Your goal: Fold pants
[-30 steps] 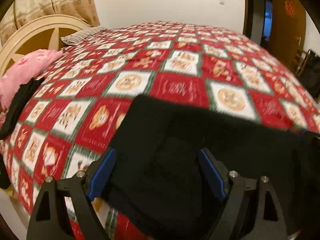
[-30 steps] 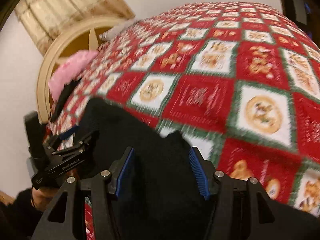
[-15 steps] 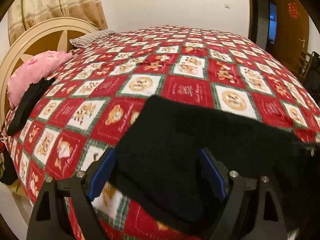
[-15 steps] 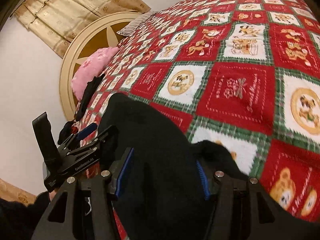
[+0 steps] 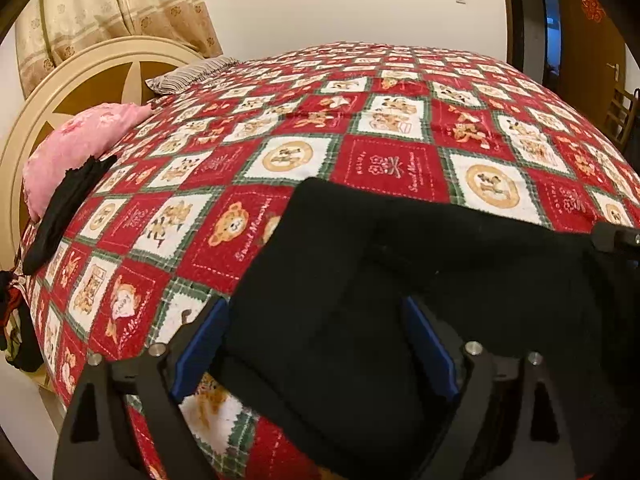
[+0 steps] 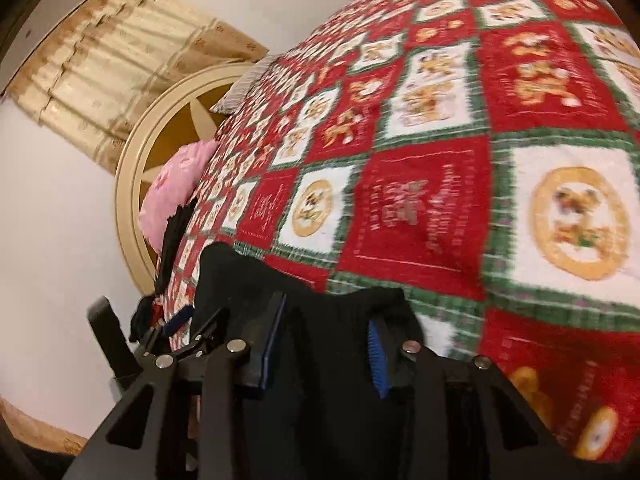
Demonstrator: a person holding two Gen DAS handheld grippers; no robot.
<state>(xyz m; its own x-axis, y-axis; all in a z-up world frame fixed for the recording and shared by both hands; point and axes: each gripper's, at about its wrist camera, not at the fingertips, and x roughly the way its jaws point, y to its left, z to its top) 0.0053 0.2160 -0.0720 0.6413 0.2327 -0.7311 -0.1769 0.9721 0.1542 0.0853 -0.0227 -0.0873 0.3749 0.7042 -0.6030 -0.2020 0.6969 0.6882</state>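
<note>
Black pants (image 5: 360,280) are lying bunched on the bed (image 5: 360,120) at its near edge, filling the view from abt 4 to 7 o'clock in the left wrist cam, far edge reaching toward centre.

Left gripper (image 5: 316,344) is sitting wide apart w/ cloth draped between the blue pads; can't tell if it's actually pinching anything. Right gripper (image 6: 326,344) is also spread, dark fabric heaped between and over the pads; grip unclear too, frame is blurry.

Handling, as a guess: soft, thick knit-looking fabric, light, floppy, no stiffness, so it's prob going to sag and slide off a loose pinch. Not fragile. Best hold looks like a corner or hem edge, both layers together, each gripper at opposite ends of the same edge so the span is staying taut.

Pink pillow (image 5: 80,148) w/ another dark garment (image 5: 64,216) is lying at 9 o'clock, well apart.
</note>
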